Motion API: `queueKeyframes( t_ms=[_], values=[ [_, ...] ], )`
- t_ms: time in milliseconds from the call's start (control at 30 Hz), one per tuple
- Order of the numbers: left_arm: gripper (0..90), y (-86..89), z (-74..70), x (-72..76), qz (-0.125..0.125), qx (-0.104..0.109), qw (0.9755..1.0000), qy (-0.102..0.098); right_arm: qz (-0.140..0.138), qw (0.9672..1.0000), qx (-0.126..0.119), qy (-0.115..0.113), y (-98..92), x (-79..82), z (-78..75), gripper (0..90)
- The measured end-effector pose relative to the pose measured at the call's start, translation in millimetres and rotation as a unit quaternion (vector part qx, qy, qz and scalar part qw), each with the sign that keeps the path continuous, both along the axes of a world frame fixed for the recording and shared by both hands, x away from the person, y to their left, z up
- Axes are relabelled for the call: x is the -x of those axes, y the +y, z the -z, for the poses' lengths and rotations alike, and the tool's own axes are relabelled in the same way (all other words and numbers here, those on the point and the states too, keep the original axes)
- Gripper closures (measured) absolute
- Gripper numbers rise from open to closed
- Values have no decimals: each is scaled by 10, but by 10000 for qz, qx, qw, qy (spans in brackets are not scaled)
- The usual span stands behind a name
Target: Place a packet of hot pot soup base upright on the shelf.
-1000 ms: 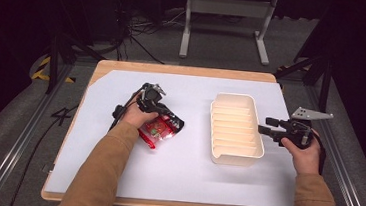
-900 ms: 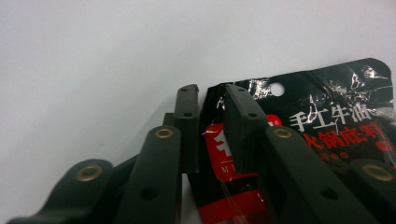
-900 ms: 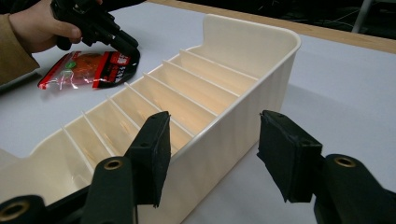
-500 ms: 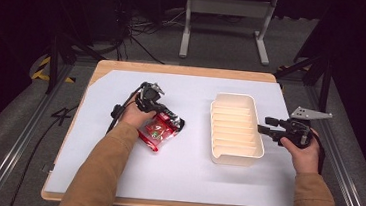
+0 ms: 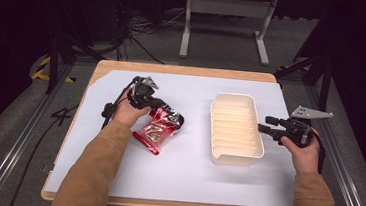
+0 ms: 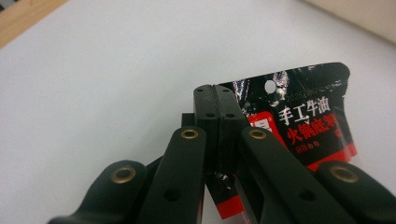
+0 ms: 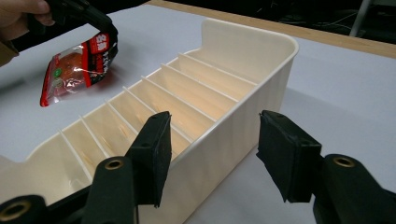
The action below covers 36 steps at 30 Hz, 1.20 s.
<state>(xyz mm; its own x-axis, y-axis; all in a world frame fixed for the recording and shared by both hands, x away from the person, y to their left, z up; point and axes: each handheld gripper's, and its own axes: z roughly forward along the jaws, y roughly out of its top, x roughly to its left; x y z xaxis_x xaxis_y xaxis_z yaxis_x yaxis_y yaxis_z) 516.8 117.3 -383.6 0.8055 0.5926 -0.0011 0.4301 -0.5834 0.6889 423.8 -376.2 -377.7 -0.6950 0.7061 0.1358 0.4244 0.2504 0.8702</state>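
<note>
Lifting step: left gripper (image 5: 162, 112) clamps the red-and-black glossy foil sauce packet (image 5: 158, 129); right gripper (image 7: 212, 158), jaws apart, straddles the cream slotted plastic organiser tray (image 5: 234, 155). Next: carry the packet over a slot.

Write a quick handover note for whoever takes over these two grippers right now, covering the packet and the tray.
Left gripper: shut on the top edge of the packet, which hangs from it, lifted off the sheet at its upper end; in the high view its lower corner looks close to or on the sheet.
Right gripper: open, jaws straddling the tray's near wall without pressing on it.
Tray: cream, divided into slots, all empty, on the right of the table.
Done: packet gripped and being raised.
Left: probably carry it over and set it in a slot; the right gripper may need to steady the tray.
</note>
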Motion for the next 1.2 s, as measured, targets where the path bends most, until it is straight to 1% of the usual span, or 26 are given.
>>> queueKeyframes(
  t_ms=[100, 200, 267, 333, 367, 400, 533, 633, 667, 700, 733, 767, 800, 833, 867, 900, 933, 1033, 1100, 1200],
  values=[
    [900, 30, -98, 76, 63, 139, 9999, -71, -8, 10000, -14, -3, 5, -3, -6, 449],
    [900, 58, -215, 182, 103, 173, 9997, -166, -30, 10000, -18, -39, 10, -9, -13, 451],
    [900, 74, -284, 259, 141, 242, 9993, -265, -27, 10000, -34, -25, 15, -12, -14, 450],
    [900, 98, -360, 344, 208, 318, 9988, -320, -31, 10000, -40, -16, 16, -15, -16, 452],
    [900, 98, -360, 344, 208, 318, 9988, -320, -31, 10000, -40, -16, 16, -15, -16, 452],
    [900, 116, -413, 407, 264, 384, 9983, -355, -38, 10000, -36, -25, 15, -17, -17, 454],
    [900, 146, -519, 560, 396, 508, 9968, -464, -46, 10000, -73, -48, 11, -18, -29, 457],
    [900, 160, -594, 688, 552, 602, 9952, -539, -53, 9999, -109, -65, 6, -18, -38, 458],
    [900, 159, -607, 719, 565, 597, 9950, -568, -51, 9999, -111, -74, 4, -18, -40, 457],
    [900, 161, -630, 770, 640, 564, 9943, -646, -51, 9999, -118, -65, 4, -17, -41, 457],
    [900, 172, -656, 820, 723, 584, 9934, -674, -64, 9999, -133, -64, 5, -15, -44, 457],
    [900, 172, -656, 820, 723, 584, 9934, -674, -64, 9999, -133, -64, 5, -15, -44, 457],
    [900, 182, -678, 877, 774, 626, 9926, -702, -86, 9998, -136, -86, 4, -12, -48, 457],
    [900, 189, -687, 902, 808, 640, 9922, -704, -99, 9998, -141, -109, 1, -9, -54, 458],
    [900, 206, -703, 957, 891, 706, 9910, -707, -88, 9997, -177, -114, -4, -5, -61, 458],
    [900, 213, -708, 982, 919, 755, 9904, -707, -88, 9997, -181, -118, -7, -4, -62, 458],
    [900, 213, -708, 982, 919, 755, 9904, -707, -88, 9997, -181, -118, -7, -4, -62, 458],
    [900, 236, -731, 1041, 1050, 878, 9881, -695, -92, 9997, -179, -100, -3, -3, -60, 458],
    [900, 242, -753, 1071, 1091, 961, 9869, -695, -93, 9997, -183, -102, -2, -3, -61, 458],
    [900, 245, -805, 1115, 1125, 1049, 9849, -790, -108, 9997, -177, -137, -4, 0, -67, 462]
  ],
)
